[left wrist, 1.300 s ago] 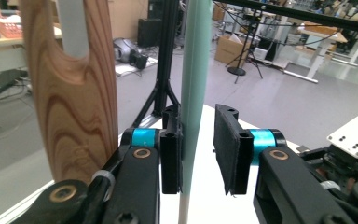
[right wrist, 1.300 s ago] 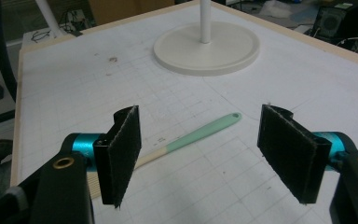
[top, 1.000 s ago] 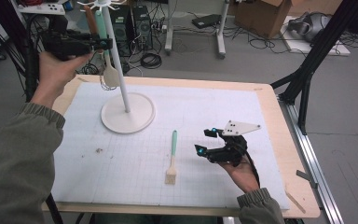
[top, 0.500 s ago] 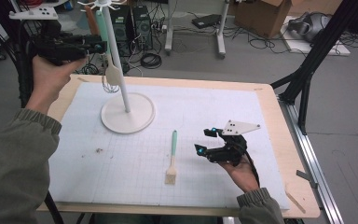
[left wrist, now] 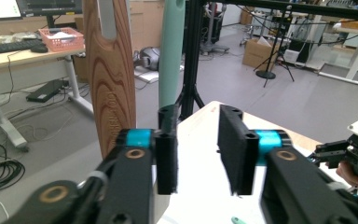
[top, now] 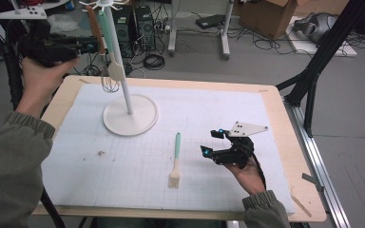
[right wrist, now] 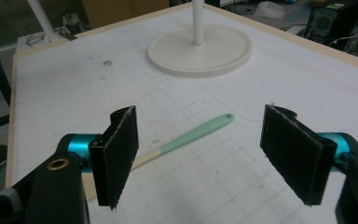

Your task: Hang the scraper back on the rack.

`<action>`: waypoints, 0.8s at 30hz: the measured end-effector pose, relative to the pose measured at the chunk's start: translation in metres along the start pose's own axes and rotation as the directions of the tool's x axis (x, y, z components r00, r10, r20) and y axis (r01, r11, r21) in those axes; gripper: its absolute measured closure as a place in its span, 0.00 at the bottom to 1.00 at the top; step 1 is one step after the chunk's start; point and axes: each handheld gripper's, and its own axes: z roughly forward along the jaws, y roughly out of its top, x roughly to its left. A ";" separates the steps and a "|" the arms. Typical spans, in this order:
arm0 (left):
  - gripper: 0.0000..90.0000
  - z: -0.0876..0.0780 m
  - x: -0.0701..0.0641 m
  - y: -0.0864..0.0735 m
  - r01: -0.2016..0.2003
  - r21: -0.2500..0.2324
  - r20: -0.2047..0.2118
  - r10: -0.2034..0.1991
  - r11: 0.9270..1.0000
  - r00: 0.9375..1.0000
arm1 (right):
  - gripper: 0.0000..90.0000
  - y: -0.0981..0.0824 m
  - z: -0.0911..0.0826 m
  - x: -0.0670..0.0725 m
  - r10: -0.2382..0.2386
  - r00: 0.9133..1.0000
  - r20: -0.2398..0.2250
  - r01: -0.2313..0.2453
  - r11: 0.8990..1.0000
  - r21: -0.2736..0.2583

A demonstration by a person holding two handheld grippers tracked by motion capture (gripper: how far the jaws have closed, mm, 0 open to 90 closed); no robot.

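**Utensils go up on the stand, one brush waits on the mat**

The wooden-handled utensil [left wrist: 109,79] and the mint-handled utensil [left wrist: 171,51] hang from the hooks at the top of the white stand [top: 129,114], so their heads dangle free above the round base, with a whisk [top: 107,84] hanging low beside them. The left gripper [left wrist: 198,151] is raised to handle height right beside them; its jaws have just been closing, yet they stand apart with nothing between the pads, the wooden handle lying just outside the left jaw. This looks like a letting-go after hanging, or a lining-up for a grab. The mint-handled brush [right wrist: 186,137] lies flat on the white mat [top: 218,114], well apart from the stand. The right gripper [right wrist: 214,154] rests low just beside it, jaws wide apart and aimed at its handle, probably ready to lift it next.
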 end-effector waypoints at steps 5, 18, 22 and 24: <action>0.89 -0.011 0.001 0.002 -0.008 -0.010 0.009 0.008 1.000 1.000 | 0.28 0.001 -0.004 -0.002 -0.002 1.000 0.029 0.002 1.000 -0.007; 0.99 -0.025 -0.007 0.011 -0.026 -0.023 0.030 0.027 0.999 0.999 | 0.27 0.001 -0.004 -0.003 -0.001 1.000 0.030 0.001 1.000 -0.009; 0.99 -0.022 -0.010 0.013 -0.032 -0.016 0.044 0.033 0.999 0.998 | 0.27 0.000 -0.004 -0.005 0.008 0.999 0.035 -0.008 1.000 -0.008; 0.99 -0.020 -0.012 0.014 -0.031 -0.018 0.051 0.032 0.999 0.998 | 0.27 0.000 -0.004 -0.005 0.006 0.999 0.033 -0.006 1.000 -0.007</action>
